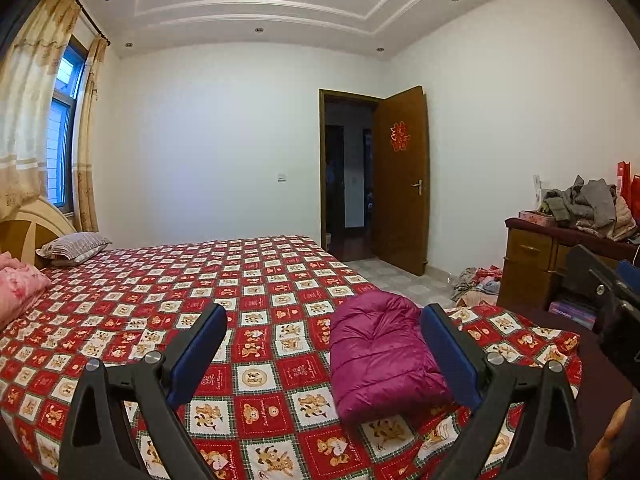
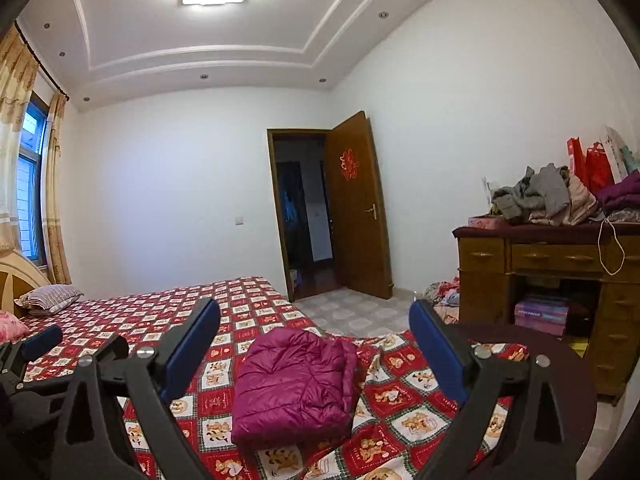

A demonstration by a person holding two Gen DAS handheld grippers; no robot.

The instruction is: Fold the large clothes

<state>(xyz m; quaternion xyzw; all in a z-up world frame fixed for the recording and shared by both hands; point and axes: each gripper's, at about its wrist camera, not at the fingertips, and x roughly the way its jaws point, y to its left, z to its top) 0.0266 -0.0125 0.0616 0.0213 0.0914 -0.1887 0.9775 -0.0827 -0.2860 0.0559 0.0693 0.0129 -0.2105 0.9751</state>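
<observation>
A magenta puffer jacket (image 1: 380, 360) lies folded into a compact bundle on the bed (image 1: 248, 280), near its right foot corner; it also shows in the right wrist view (image 2: 292, 384). My left gripper (image 1: 324, 320) is open and empty, held above the bed with the jacket just behind its right finger. My right gripper (image 2: 316, 316) is open and empty, held above the jacket. Part of the right gripper shows at the right edge of the left wrist view (image 1: 612, 300). Part of the left gripper shows at the left edge of the right wrist view (image 2: 36, 348).
The bed has a red patterned sheet, a striped pillow (image 1: 74, 246) and a pink quilt (image 1: 20, 292) at its head. A wooden desk (image 2: 560, 272) piled with clothes (image 2: 544, 196) stands at the right. Clothes lie on the floor (image 2: 444, 296). An open door (image 2: 356, 208) is at the back.
</observation>
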